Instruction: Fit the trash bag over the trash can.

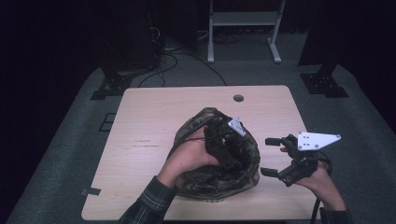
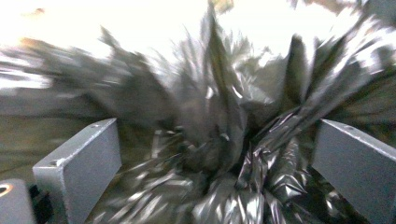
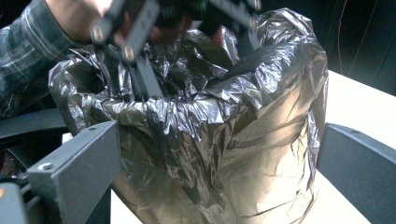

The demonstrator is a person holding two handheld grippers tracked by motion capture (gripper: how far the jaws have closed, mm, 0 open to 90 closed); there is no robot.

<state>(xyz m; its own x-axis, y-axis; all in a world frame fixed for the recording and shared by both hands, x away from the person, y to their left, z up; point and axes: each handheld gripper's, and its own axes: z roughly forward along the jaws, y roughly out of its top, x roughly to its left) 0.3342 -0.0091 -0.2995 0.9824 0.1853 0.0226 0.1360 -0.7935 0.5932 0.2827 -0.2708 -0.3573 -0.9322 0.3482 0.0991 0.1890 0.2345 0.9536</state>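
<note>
Crumpled black plastic bag (image 1: 219, 175) sits near the front edge of the table (image 1: 149, 121). Left gripper (image 1: 224, 140) is reached down inside its mouth, jaws spread wide, nothing clamped. Right gripper (image 1: 273, 156) is held just right of the bag, jaws wide and empty; the bag lies to its left.

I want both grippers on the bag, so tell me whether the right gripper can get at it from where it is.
Probably yes. The right gripper is open beside the bag, jaws facing it, with bare table between them. The left gripper is down inside the bag's mouth, away from that near wall.
</note>
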